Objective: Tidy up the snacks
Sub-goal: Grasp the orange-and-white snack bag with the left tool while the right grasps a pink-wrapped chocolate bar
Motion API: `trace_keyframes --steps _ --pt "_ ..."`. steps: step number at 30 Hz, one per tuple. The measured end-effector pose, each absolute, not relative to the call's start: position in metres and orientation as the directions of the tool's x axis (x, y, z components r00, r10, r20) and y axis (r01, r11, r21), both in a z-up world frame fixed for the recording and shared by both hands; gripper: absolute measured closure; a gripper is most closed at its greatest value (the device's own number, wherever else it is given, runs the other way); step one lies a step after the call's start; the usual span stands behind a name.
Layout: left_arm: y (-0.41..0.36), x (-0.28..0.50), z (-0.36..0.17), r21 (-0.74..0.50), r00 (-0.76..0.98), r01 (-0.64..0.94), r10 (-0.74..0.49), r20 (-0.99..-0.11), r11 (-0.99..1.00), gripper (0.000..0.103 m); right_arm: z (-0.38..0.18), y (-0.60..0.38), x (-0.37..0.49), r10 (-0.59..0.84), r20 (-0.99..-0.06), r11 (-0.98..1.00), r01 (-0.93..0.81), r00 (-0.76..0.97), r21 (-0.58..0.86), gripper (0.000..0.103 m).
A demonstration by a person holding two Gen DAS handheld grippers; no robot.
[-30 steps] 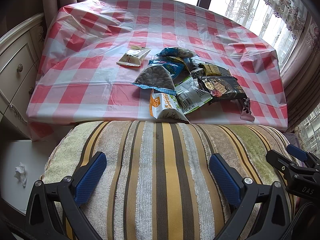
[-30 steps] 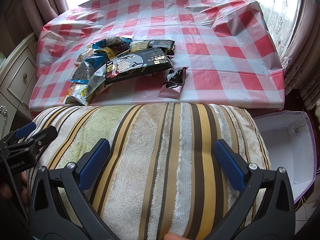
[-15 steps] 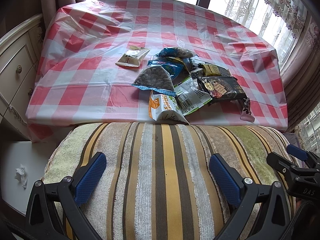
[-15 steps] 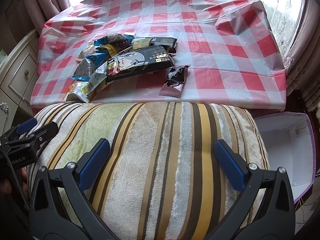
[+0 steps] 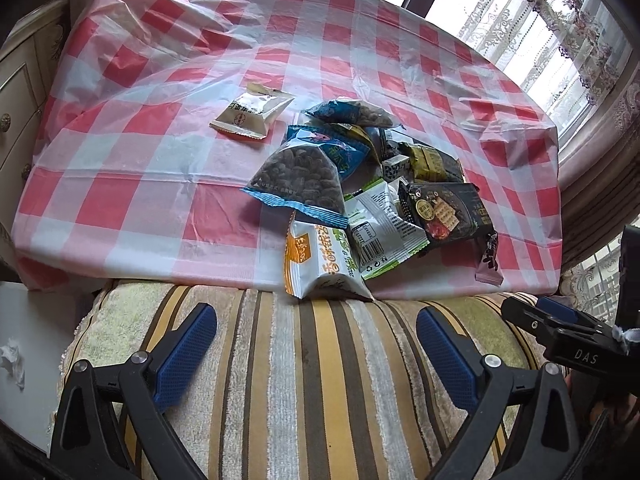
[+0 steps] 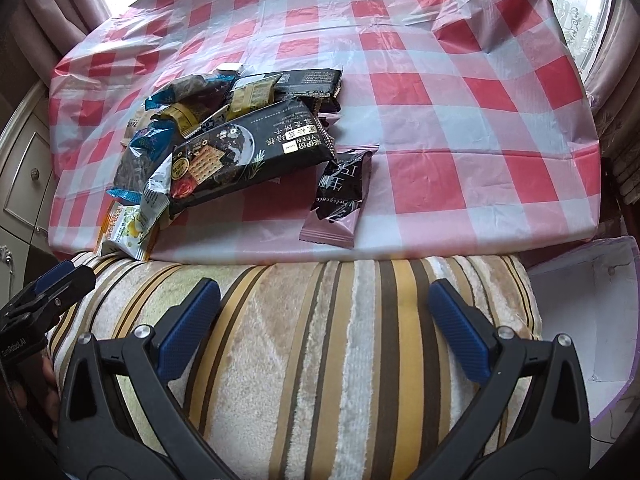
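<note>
A heap of snack packets lies near the front edge of the red-and-white checked table (image 5: 132, 152). It includes a blue bag of dark nuts (image 5: 304, 176), an orange-and-white bag (image 5: 320, 264), a black cracker pack (image 6: 248, 152) and a pink-edged dark packet (image 6: 340, 200). A pale packet (image 5: 252, 114) lies apart to the left. My left gripper (image 5: 316, 352) is open over a striped cushion (image 5: 304, 380), nothing between its fingers. My right gripper (image 6: 324, 328) is open too, above the same cushion (image 6: 320, 340).
A white box with a purple rim (image 6: 592, 320) stands low at the right, beside the table. A cream cabinet with drawers (image 5: 16, 80) is at the left, and a white surface with crumpled tissue (image 5: 12, 360) lies below it. Curtained windows lie beyond the table.
Both grippers have moved forward a little toward the table; the snack heap looms larger. Their jaws stay as wide as before, and no packet has moved.
</note>
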State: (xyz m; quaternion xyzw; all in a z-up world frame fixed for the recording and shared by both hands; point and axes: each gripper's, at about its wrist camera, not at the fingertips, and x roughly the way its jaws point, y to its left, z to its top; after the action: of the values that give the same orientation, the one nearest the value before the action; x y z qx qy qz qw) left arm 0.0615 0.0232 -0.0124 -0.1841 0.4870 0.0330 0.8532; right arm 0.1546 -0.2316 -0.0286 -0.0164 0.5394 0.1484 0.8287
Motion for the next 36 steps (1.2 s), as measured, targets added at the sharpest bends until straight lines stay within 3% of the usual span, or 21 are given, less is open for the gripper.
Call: trace_keyframes --steps 7,13,15,22,25,28,36 --pt "0.031 0.089 -0.026 -0.34 0.483 -0.246 -0.19 -0.855 0.908 0.016 -0.039 -0.235 0.182 0.25 -0.904 0.96 -0.21 0.347 0.185 0.001" --pt "0.033 0.104 -0.035 -0.347 0.456 -0.252 -0.205 -0.866 0.903 0.021 -0.041 -0.232 0.196 0.23 -0.905 0.966 -0.194 0.359 0.169 0.01" --pt "0.033 0.107 -0.038 -0.341 0.443 -0.254 -0.204 -0.873 0.905 0.028 -0.044 -0.229 0.201 0.213 -0.909 0.969 -0.194 0.357 0.151 0.02" --pt "0.03 0.112 -0.041 -0.305 0.427 -0.251 -0.178 -0.887 0.919 0.043 -0.052 -0.22 0.217 0.186 -0.922 0.971 -0.205 0.341 0.121 0.038" --pt "0.03 0.113 -0.042 -0.303 0.426 -0.25 -0.177 -0.887 0.919 0.06 -0.053 -0.216 0.217 0.175 -0.921 0.971 -0.214 0.347 0.104 0.046" --pt "0.03 0.112 -0.042 -0.316 0.43 -0.25 -0.187 -0.883 0.915 0.065 -0.052 -0.213 0.217 0.17 -0.921 0.971 -0.219 0.351 0.096 0.065" --pt "0.036 0.096 -0.033 -0.323 0.456 -0.29 -0.167 -0.874 0.901 0.07 -0.045 -0.226 0.201 0.255 -0.899 0.957 -0.229 0.357 0.18 0.07"
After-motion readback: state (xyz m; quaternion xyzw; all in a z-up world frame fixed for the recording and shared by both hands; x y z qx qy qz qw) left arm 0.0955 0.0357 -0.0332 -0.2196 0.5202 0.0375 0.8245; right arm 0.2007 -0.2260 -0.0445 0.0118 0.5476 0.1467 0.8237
